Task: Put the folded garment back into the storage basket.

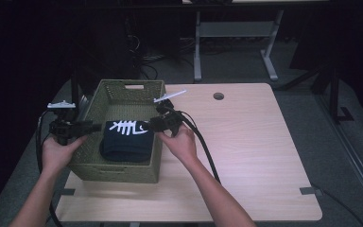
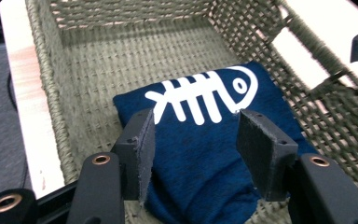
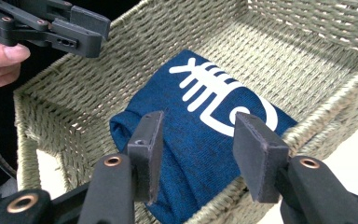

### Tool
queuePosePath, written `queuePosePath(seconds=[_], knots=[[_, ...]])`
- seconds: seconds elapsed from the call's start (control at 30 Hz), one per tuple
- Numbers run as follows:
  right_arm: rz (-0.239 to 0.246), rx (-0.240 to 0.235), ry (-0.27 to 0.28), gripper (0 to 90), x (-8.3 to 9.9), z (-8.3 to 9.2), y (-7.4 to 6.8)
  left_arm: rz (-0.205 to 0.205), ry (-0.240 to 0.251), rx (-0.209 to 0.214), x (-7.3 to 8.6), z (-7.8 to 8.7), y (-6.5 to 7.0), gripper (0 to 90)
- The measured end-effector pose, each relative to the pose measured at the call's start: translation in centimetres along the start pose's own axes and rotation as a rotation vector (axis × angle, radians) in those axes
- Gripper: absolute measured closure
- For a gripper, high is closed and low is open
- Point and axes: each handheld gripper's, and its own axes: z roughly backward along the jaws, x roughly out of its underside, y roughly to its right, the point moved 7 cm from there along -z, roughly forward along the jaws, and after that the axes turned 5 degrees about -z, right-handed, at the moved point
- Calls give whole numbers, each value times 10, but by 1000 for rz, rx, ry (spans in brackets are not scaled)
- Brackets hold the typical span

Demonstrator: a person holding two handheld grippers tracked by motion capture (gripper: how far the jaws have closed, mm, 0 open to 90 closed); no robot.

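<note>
We are holding the left gripper (image 1: 94,126) with its jaws standing apart and nothing pinched between them; in the left gripper view the folded navy shirt (image 2: 209,140) is lying just beyond and below the pads, which are not pressing on the cloth. Our right gripper (image 1: 152,125) is standing released in the same way, its jaws parted over the shirt's near edge in the right gripper view, with the cloth showing between them but not being squeezed. Outward from both claws, the shirt with its white fishbone print (image 1: 128,127) is resting flat on the floor of the woven basket (image 1: 123,175), between the two grippers, which are hanging over opposite side rims. The basket is sitting at the left end of the wooden table (image 1: 246,156), whose surface is stretching away to the right of the right gripper. We are judging that the placing step is finishing: the shirt is down and let go. The next move is calling for lifting both claws straight up clear of the rims without snagging the cloth or the weave
</note>
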Motion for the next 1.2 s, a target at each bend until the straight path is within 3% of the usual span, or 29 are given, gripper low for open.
queuePosePath(seconds=[0.23,0.6,0.93,1.2], knots=[[-21,-47,42,496,-4,17,2,-2,48,41,-5,7,11,446],[-12,-98,88,457,-2,45,11,-31,89,76,-7,14,30,420],[-9,-103,125,429,1,68,24,-41,115,85,-7,21,43,408],[-16,-94,121,396,8,82,35,-49,136,101,-9,23,59,381]])
